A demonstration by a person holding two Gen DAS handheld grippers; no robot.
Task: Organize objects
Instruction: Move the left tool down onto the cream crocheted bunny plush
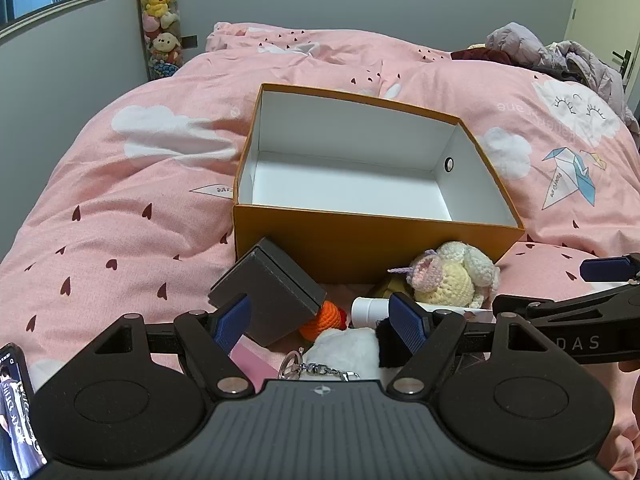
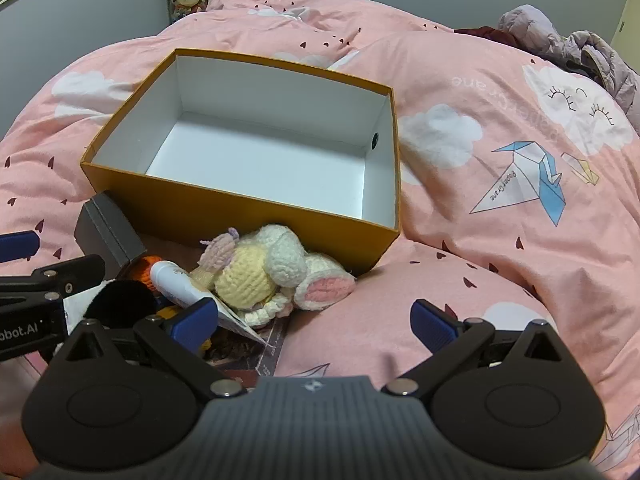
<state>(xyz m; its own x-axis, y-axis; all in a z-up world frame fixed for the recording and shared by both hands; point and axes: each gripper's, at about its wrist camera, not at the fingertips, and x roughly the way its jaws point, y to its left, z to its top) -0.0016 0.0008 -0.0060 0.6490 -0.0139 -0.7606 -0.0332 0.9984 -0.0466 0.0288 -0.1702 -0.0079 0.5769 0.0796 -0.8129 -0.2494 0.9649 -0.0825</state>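
Your biggest risk here is the grey box (image 1: 267, 295): it sits tilted, one corner propped on the orange crocheted piece (image 1: 325, 319), and it lies between the fingers of your left gripper (image 1: 318, 322) without either pad clearly pressing it, so closing now would likely catch only its lower corner and twist it out, knocking it into the pile. That pile is crowded: the white tube (image 2: 176, 283), the crocheted doll (image 2: 256, 274), a white plush with a keyring (image 1: 344, 350) and a black fuzzy piece (image 2: 120, 304) all touch or overlap just in front of the orange cardboard box (image 1: 376, 248), so a grab at one thing may drag a neighbour along. The soft pink duvet (image 2: 480, 240) gives under any push, and the orange box rests on it slightly askew, so bumping its near wall could tip or slide it. The box is empty, so I judge the sorting has barely begun. Your left gripper is held low and level, aimed at the near wall of the box, fingers spread wide and holding nothing. Your right gripper (image 2: 314, 320) is also low, pointing toward the box's right corner, jaws released, left finger touching or just over the tube's crimped end, right finger over bare duvet. The two grippers are close side by side; mind they don't collide.
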